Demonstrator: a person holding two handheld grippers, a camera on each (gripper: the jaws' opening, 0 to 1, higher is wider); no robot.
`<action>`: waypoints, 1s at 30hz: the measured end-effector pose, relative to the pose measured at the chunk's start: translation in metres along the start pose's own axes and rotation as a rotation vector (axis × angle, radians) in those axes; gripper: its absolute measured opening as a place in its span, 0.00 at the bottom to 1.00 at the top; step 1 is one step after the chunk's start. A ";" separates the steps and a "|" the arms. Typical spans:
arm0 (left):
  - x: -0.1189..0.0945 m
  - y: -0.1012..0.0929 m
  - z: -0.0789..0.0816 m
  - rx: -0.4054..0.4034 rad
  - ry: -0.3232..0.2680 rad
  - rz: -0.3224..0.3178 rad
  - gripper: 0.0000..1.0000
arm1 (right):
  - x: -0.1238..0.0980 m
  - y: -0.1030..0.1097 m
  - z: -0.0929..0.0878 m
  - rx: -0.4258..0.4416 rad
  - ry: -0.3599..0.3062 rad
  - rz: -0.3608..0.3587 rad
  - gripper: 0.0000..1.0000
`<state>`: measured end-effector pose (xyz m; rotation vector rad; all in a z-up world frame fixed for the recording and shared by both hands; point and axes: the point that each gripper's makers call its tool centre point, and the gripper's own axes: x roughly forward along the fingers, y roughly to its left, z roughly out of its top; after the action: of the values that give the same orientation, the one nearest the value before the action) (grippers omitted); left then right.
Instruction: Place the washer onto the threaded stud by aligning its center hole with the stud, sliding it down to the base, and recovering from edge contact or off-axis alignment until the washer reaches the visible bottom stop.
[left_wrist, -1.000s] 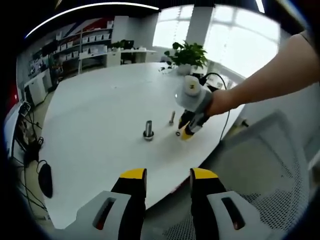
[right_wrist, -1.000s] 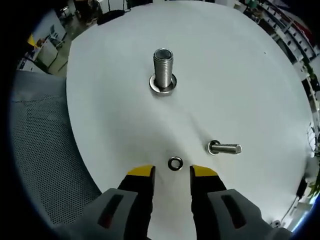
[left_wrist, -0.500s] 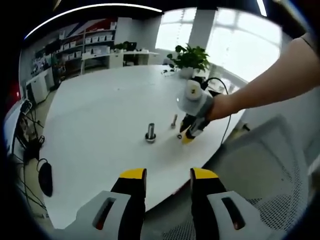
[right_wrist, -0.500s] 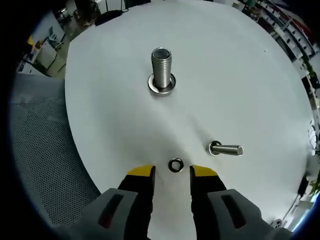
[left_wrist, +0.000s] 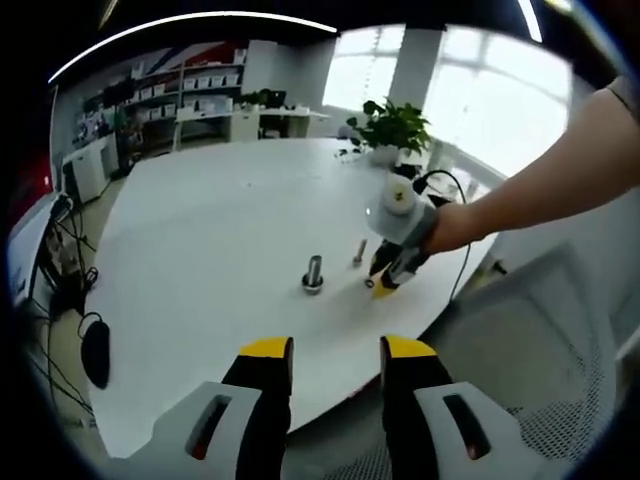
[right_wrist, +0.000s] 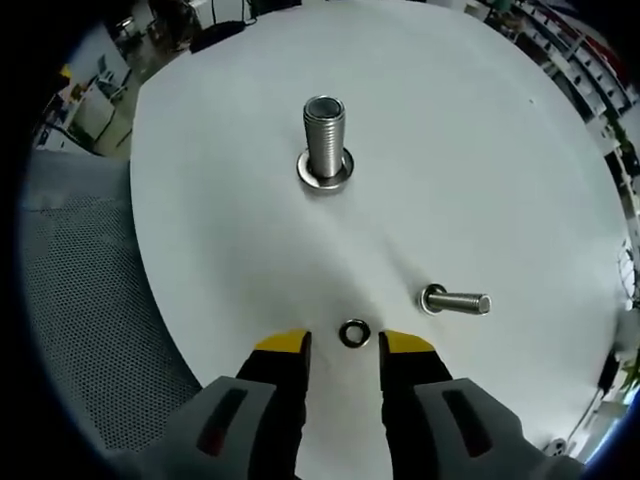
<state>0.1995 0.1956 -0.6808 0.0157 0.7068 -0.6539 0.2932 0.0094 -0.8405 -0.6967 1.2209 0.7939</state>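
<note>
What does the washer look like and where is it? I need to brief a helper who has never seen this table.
On the round white table, near the edge by the mesh chair, two metal fasteners stand upright: a thick threaded stud and a thin bolt. The washer lies flat just ahead of the open right gripper. It is a small dark ring, the only flat piece.

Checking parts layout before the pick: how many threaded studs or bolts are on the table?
2. A thick threaded stud stands upright mid-table on its base; a thinner bolt stands nearer the table edge, beside the washer. None appear hidden.
</note>
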 end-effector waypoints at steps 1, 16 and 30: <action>0.000 0.000 0.000 -0.001 -0.001 0.001 0.33 | 0.000 0.000 0.000 0.001 0.000 0.000 0.30; 0.000 0.002 -0.001 -0.019 0.002 0.005 0.33 | 0.001 0.001 0.003 0.040 -0.032 0.027 0.28; 0.001 0.001 -0.005 0.004 0.024 0.007 0.33 | 0.001 0.004 0.003 0.033 -0.062 0.037 0.32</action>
<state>0.1978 0.1969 -0.6855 0.0301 0.7281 -0.6493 0.2916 0.0144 -0.8411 -0.6198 1.1912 0.8179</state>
